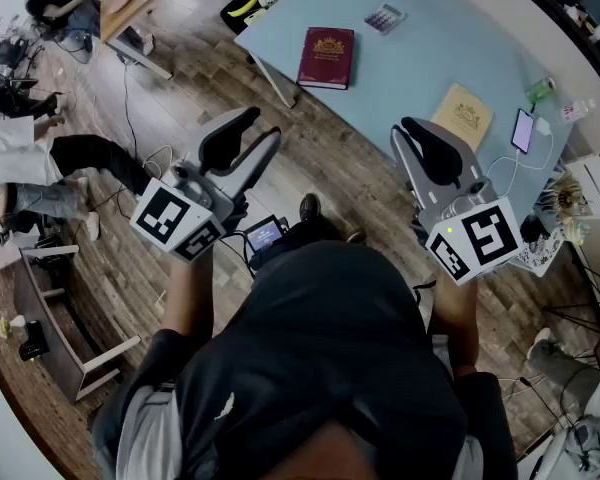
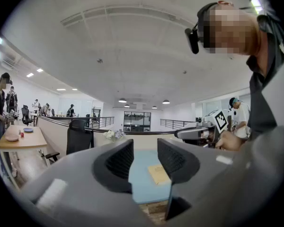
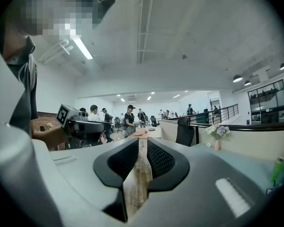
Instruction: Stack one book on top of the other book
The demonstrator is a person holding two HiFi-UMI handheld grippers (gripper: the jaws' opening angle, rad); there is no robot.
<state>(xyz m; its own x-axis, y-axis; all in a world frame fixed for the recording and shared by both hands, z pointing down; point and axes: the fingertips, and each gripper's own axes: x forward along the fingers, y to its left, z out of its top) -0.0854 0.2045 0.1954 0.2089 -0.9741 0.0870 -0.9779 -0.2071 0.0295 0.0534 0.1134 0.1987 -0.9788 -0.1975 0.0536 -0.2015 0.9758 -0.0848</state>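
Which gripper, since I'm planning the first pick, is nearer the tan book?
Right. The right gripper hovers just short of the tan book, at the edge of the table; the left gripper is over the floor, farther off to the left.

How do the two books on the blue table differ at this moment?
The red book is dark maroon, while the tan book is pale yellowish. In the head view the red book lies toward the left of the table, and the tan book lies toward the right, close to a phone. Both lie flat with the cover up, well apart and not yet stacked.
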